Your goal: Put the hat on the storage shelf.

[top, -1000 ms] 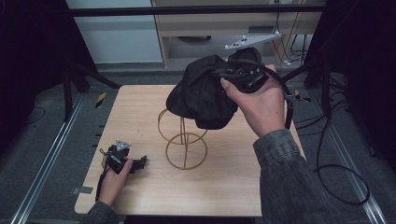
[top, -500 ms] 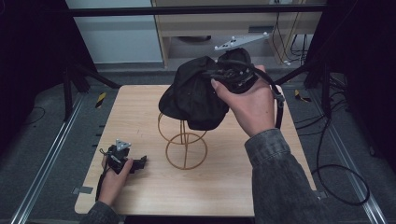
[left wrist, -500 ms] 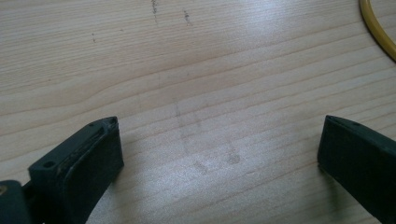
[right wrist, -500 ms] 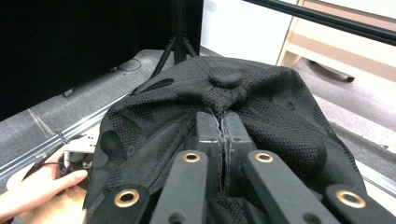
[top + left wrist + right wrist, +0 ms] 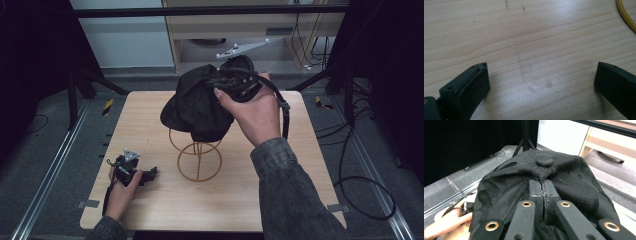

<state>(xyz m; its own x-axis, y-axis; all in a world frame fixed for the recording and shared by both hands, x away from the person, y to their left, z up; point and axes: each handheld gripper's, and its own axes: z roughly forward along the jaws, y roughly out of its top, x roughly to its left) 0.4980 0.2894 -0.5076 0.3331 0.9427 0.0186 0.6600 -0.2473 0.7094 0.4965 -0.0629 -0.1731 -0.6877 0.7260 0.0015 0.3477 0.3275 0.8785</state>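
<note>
A black mesh cap (image 5: pixel 196 106) hangs just over the top of a yellow wire stand (image 5: pixel 198 161) at the middle of the wooden table (image 5: pixel 145 115). My right gripper (image 5: pixel 223 84) comes in from the right, shut on a fold of the cap. In the right gripper view its jaws (image 5: pixel 543 188) pinch the fabric just below the cap (image 5: pixel 569 172) top button. My left gripper (image 5: pixel 149 173) lies on the table at the front left, held by a hand. Its jaws (image 5: pixel 541 73) stand open over bare wood, with the stand's base ring (image 5: pixel 625 15) at the far right.
A wooden cabinet (image 5: pixel 235 25) and white panel stand beyond the table's far edge. Black tripod legs (image 5: pixel 95 82) and cables (image 5: pixel 360 185) lie on the floor at both sides. A sleeved forearm (image 5: pixel 290 195) crosses the table's right front.
My right gripper has carried the cap leftward and slightly down, closer over the wire stand. The left gripper has stayed where it was.
</note>
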